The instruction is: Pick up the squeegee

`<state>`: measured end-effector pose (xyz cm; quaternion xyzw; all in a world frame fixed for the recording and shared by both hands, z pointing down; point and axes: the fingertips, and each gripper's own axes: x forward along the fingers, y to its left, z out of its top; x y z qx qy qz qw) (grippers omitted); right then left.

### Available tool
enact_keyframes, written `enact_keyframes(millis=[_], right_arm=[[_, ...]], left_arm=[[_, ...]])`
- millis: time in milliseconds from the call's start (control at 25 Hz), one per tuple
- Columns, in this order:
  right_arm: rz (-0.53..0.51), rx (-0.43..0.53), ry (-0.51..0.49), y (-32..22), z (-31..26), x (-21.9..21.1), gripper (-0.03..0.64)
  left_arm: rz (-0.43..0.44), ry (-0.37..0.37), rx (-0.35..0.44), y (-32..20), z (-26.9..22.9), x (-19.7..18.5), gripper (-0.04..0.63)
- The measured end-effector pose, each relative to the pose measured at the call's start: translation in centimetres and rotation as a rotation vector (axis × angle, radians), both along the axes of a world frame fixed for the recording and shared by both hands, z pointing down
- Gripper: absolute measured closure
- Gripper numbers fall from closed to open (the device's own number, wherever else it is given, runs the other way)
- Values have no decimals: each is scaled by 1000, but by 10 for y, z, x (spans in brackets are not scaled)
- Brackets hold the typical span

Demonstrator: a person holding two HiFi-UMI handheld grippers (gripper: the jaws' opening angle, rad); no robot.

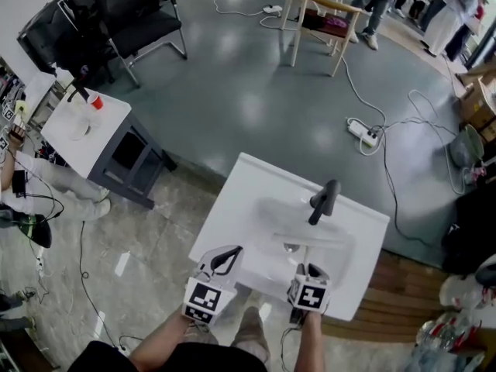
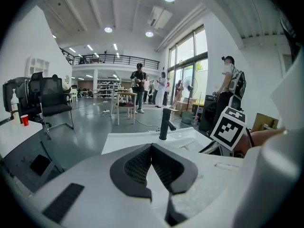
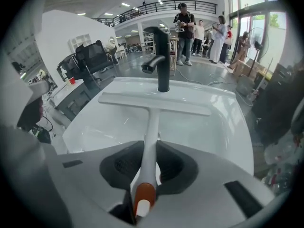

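Right, the right gripper [image 3: 151, 148] has its dark ribbed jaws clamped on the white plastic squeegee with the orange end cap [image 3: 153, 122], gripping the slim handle low down, close to that orange tip. In the right gripper view the handle runs straight up the frame, away from the camera, with the orange end nearest the bottom edge. At its far end the long flat blade crosses it like the top of a T, stretching left to right and dipping a little toward the right. The blade sits over the bowl of the white rectangular sink basin [image 3: 228, 127], just short of the tall matte black faucet [image 3: 161, 61]. Whether the blade touches the basin, I cannot tell.

Over to the head view: the right gripper [image 1: 308, 271] is at the basin's near edge, lower centre of the frame, pointing up the picture toward the faucet [image 1: 324, 200]. The left gripper [image 1: 225, 258] is beside it, further left, over the sink's flat rim [image 1: 232, 200]. In its own view the left gripper [image 2: 151, 147] has its tips closed together with nothing between them.
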<state>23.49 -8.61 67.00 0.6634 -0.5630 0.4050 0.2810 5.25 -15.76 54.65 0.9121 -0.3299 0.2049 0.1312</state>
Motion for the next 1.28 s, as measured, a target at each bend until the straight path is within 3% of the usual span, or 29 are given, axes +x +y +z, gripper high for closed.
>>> enact_keyframes(millis=[520,1120,1280], right_arm=[[158,205,127,62,-103,21,535],[305,527,339,159,-232,-4,535],[339,607,396,186,-260,-17,535]], left_arm=[[133,81,97,43,-60,18,594],[264,167,244,101,-136,7,594],[289,185,243,119,-148,-2,594]])
